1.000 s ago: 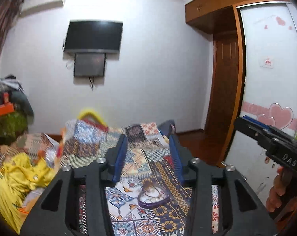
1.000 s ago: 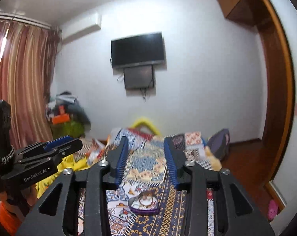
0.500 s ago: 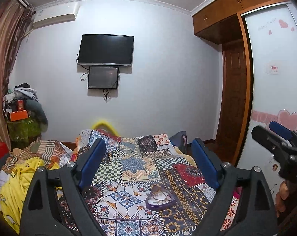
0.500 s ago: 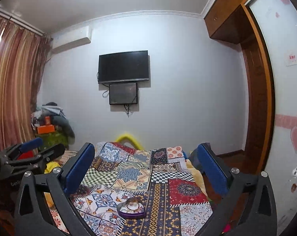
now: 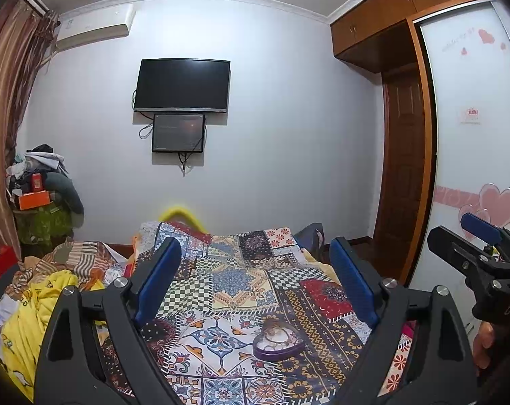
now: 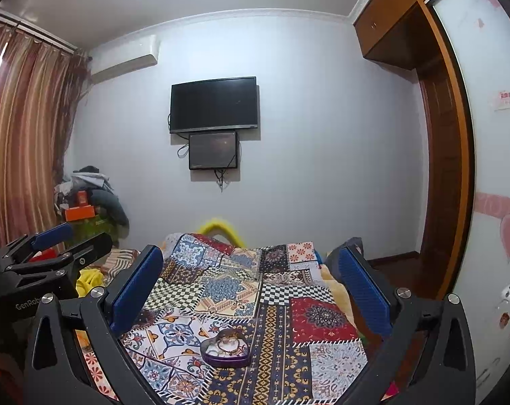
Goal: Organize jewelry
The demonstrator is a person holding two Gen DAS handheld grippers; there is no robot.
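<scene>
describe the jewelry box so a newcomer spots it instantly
Start at the patchwork bedspread below the wall TV. Near its front edge sits the box: small, purple, heart-shaped, open-topped, holding gold bangles. It is the only solid object on the spread.

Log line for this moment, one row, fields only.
left gripper: open, empty | right gripper: open, empty | heart-shaped purple box: on patterned bedspread, lidless, jewelry inside | contact: none | phase: approach not begun

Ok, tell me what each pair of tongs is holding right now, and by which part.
Nothing is held. The left tongs and the right tongs are both wide open above the bed, and the heart-shaped jewelry box sits untouched on the patterned bedspread.
</scene>
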